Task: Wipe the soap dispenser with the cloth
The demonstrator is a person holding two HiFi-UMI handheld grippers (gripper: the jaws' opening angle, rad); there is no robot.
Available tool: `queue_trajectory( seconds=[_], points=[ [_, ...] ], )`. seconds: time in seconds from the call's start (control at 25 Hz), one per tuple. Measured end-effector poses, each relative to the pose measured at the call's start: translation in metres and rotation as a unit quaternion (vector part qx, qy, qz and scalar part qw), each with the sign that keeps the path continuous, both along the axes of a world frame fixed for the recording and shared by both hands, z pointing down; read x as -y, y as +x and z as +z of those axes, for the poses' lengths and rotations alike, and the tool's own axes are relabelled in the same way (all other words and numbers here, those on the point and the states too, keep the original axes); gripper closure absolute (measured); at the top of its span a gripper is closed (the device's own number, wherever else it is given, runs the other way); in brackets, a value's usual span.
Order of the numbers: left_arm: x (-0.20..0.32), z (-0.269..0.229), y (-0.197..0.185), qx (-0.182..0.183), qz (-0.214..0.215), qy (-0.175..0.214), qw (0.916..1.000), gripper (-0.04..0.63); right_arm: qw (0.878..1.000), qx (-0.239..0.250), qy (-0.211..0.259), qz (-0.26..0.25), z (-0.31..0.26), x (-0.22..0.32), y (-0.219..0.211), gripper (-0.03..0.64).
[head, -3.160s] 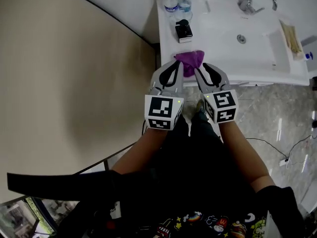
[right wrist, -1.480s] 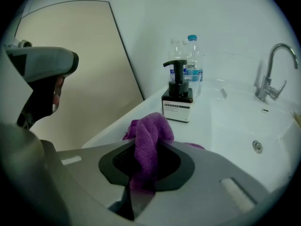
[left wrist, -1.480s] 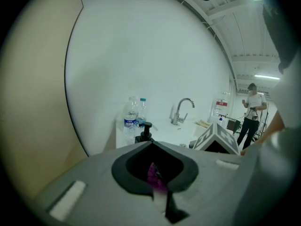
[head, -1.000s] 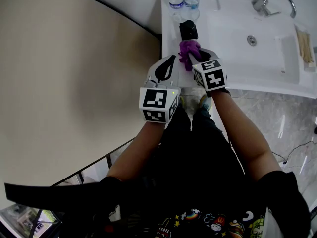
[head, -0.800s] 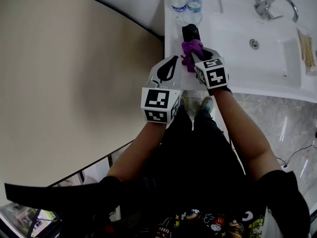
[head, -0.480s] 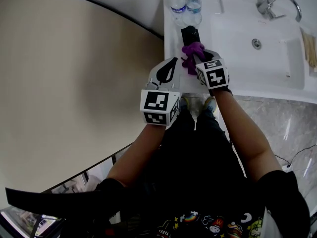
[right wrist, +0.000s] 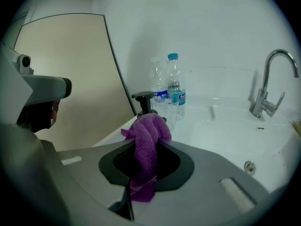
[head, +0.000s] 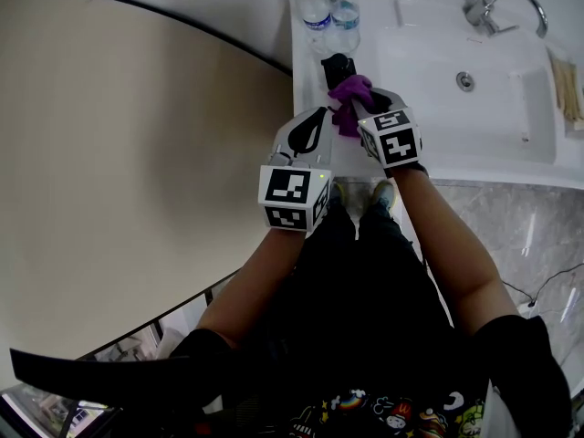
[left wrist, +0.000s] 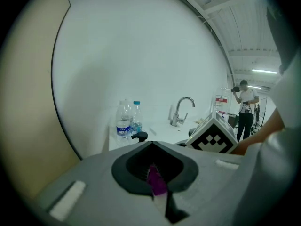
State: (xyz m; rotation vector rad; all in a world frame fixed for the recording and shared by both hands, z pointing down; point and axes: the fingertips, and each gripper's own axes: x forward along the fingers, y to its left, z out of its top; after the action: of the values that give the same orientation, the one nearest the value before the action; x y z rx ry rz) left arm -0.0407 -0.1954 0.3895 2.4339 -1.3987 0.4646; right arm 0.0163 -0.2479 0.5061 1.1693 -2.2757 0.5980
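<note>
The black soap dispenser (head: 338, 65) stands at the left end of the white washstand (head: 411, 149); its pump also shows in both gripper views (left wrist: 139, 136) (right wrist: 145, 102). My right gripper (head: 358, 106) is shut on the bunched purple cloth (head: 349, 89) (right wrist: 146, 140), which sits against the dispenser's near side. My left gripper (head: 318, 115) hangs back over the washstand's front edge, left of the cloth, jaws together. A purple sliver shows in its slit; I cannot tell whether it is held.
Two water bottles (head: 330, 12) stand just behind the dispenser. The basin (head: 511, 108) and tap (head: 493, 3) lie to the right. Wooden sticks (head: 566, 71) rest at the far right. A beige wall (head: 137, 153) borders the left. A person (left wrist: 244, 109) stands far off.
The right gripper carried the cloth from the washstand's front edge up to the dispenser. In the last second it has stayed against it, shifting only slightly. The left gripper has hardly moved.
</note>
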Motion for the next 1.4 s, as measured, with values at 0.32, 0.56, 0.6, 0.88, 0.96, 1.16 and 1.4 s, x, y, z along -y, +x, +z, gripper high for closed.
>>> queue_trajectory(
  seconds=[0.32, 0.56, 0.6, 0.88, 0.96, 1.16, 1.4],
  points=[
    [0.005, -0.019, 0.004, -0.006, -0.002, 0.019, 0.9998, 0.595, 0.998, 0.018, 0.051, -0.013, -0.061, 0.007, -0.006, 0.526],
    [0.008, -0.023, 0.0, -0.008, -0.005, 0.025, 0.9997, 0.595, 0.997, 0.023, 0.076, -0.024, -0.089, 0.016, -0.016, 0.526],
    [0.008, -0.023, -0.002, -0.008, -0.007, 0.025, 0.9996, 0.595, 0.996, 0.025, 0.08, -0.026, -0.093, 0.016, -0.018, 0.526],
    [0.008, -0.022, -0.018, -0.008, -0.02, 0.025, 0.9994, 0.595, 0.993, 0.033, 0.109, -0.039, -0.115, 0.024, -0.035, 0.526],
    [0.008, -0.022, -0.02, -0.007, -0.021, 0.024, 0.9995, 0.595, 0.993, 0.033, 0.105, -0.042, -0.113, 0.027, -0.04, 0.526],
    [0.005, -0.017, -0.03, -0.006, -0.025, 0.015, 0.9996, 0.595, 0.994, 0.032, 0.093, -0.049, -0.102, 0.026, -0.051, 0.526],
    [0.011, -0.009, -0.038, -0.007, -0.025, 0.009, 0.9996, 0.595, 0.995, 0.029, 0.071, -0.056, -0.078, 0.019, -0.064, 0.526]
  ],
)
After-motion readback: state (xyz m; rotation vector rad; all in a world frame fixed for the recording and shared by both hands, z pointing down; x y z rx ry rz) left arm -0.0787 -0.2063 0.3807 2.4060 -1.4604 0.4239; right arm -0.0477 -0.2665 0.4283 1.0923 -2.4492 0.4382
